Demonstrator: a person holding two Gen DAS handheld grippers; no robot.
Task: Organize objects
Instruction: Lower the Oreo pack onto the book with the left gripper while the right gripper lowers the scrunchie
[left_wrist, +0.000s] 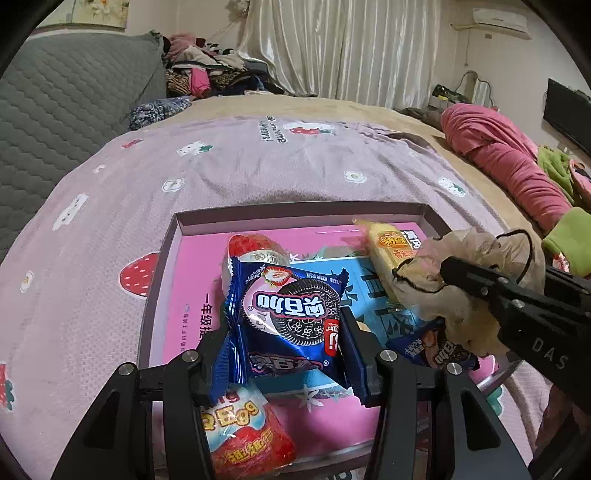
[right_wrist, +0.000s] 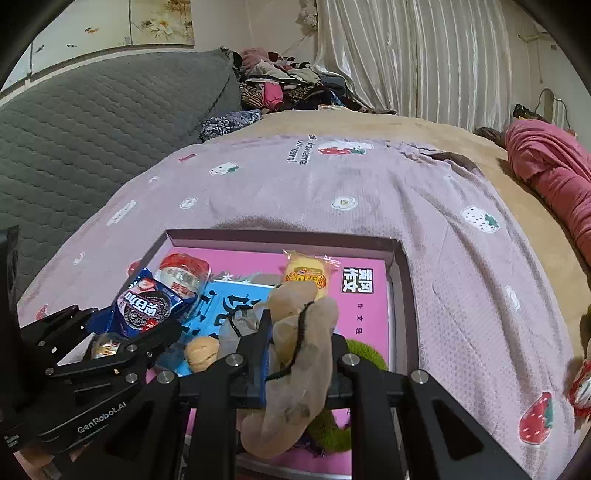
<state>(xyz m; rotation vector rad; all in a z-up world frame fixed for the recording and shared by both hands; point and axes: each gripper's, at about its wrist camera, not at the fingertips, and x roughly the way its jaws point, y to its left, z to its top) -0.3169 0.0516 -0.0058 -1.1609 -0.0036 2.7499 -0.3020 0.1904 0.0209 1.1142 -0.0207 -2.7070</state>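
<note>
While your left claw (left_wrist: 288, 354) gripped the cookie packet (left_wrist: 291, 314) and your right claw (right_wrist: 295, 354) pinched the beige pouch (right_wrist: 295, 369), both hung directly above the tray (left_wrist: 295, 214).

The left gripper (left_wrist: 288, 332) points forward and steeply down over the shallow tray (left_wrist: 295, 211), low above its near left part. Its two black fingers (left_wrist: 212, 354) stand partly apart, pressed flat against the two sides of a blue Oreo packet (left_wrist: 291, 317), which they hold clear of the tray floor.

The right gripper (right_wrist: 295, 354) is tilted down at much the same slope, over the tray's near right part and just beside the left one. Its jaws are fully closed, pinching a crumpled, translucent beige bag with a black drawstring (right_wrist: 295, 369), which bulges above and hangs below the fingertips.
</note>
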